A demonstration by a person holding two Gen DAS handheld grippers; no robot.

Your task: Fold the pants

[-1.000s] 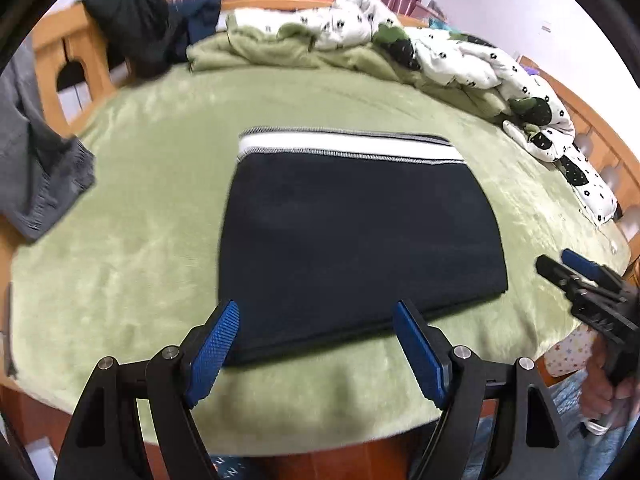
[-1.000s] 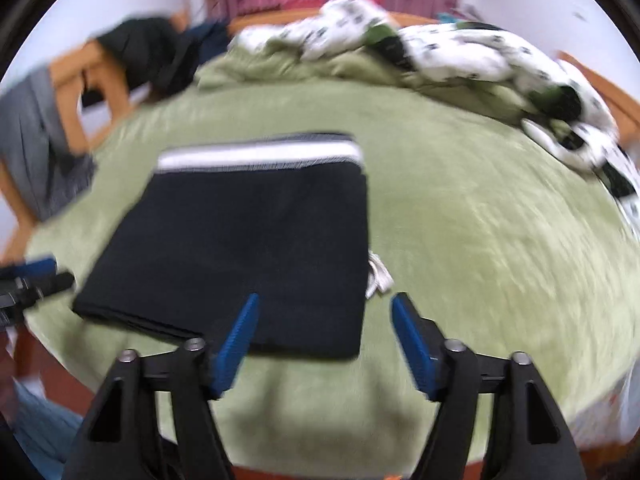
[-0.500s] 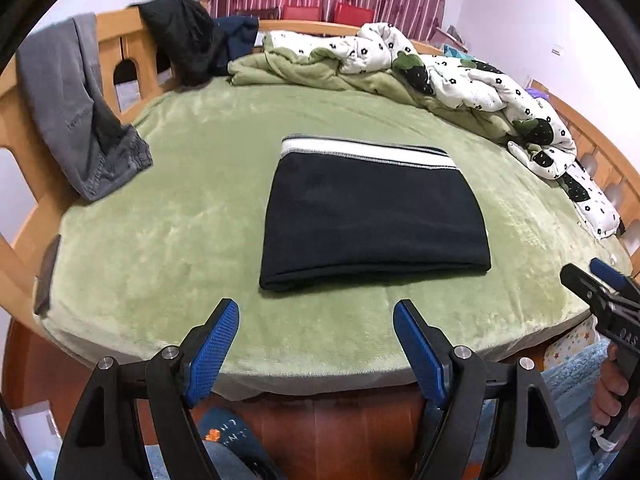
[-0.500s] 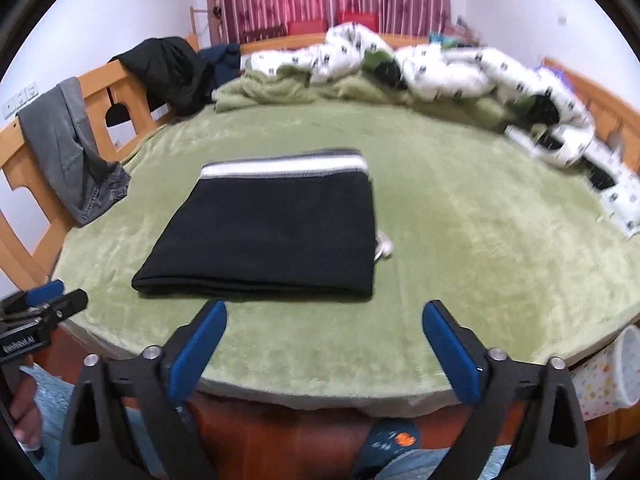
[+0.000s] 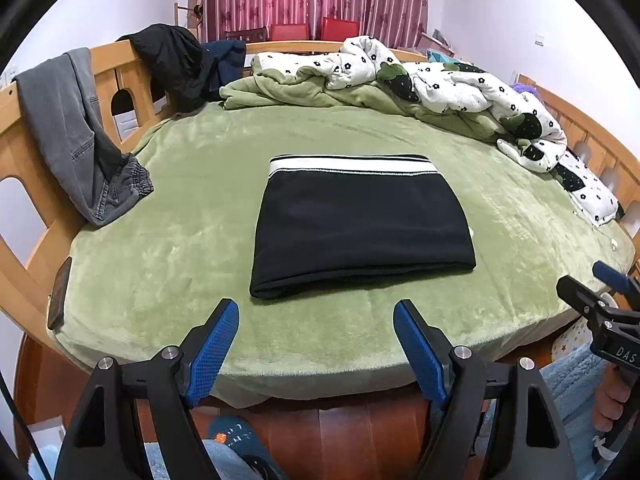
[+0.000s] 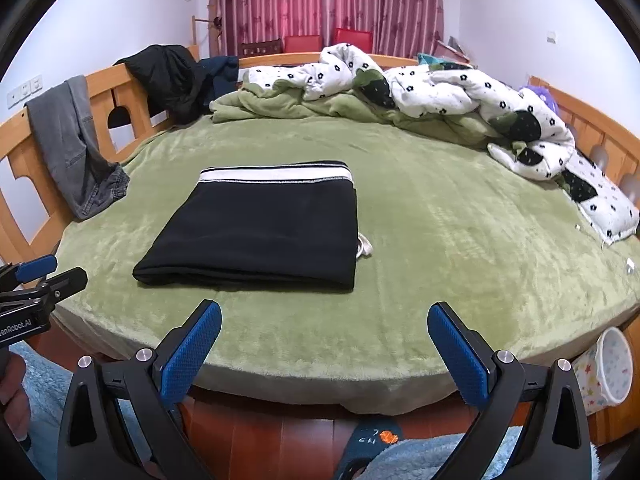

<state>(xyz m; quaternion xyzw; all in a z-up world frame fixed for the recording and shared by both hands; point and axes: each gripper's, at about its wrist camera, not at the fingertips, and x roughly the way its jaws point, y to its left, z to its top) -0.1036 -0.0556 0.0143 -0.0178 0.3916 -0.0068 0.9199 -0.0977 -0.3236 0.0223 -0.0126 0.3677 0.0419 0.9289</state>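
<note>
a: pulled back from the bed since a second ago, both tools; more floor and bed edge in both views now, less blur.

b: left gripper (image 5: 316, 328) held low past the near edge of the green plush blanket (image 5: 192, 216), level, jaws spread wide, nothing between the blue ribbed pads (image 5: 214, 350). seen from the other side too, far left of the right wrist view (image 6: 48, 272).

a: right gripper (image 6: 324, 332) same pose, hanging off the near rim, jaws wide apart, pinching nothing. shows at the far right of the left view (image 5: 600, 284), gripped by a bare hand (image 5: 610, 402).

b: folded black knit pants (image 5: 360, 224) lying flat mid-blanket, well apart from both tools. neat rectangle, white-and-black striped waistband (image 5: 352, 166) at the far side, rounded thick fold at the near edge.

a: small white drawstring loop (image 6: 364, 246) poking out at the right edge of the stack, touching it.

b: blanket fluffy, soft sheen, draped over the rounded bed edge. light wooden bed rail (image 5: 120, 76) curving around left and back, with arched cut-outs.

a: grey denim trousers (image 5: 76, 132) slung over that rail, elastic cuff resting on the blanket. black jacket (image 5: 172, 60) heaped further along.

b: rumpled white flower-print quilt (image 5: 460, 88) with green lining bunched across the back and right. dark red plank floor (image 5: 340, 436) below, pale blue fleecy legs at the bottom corners.
</note>
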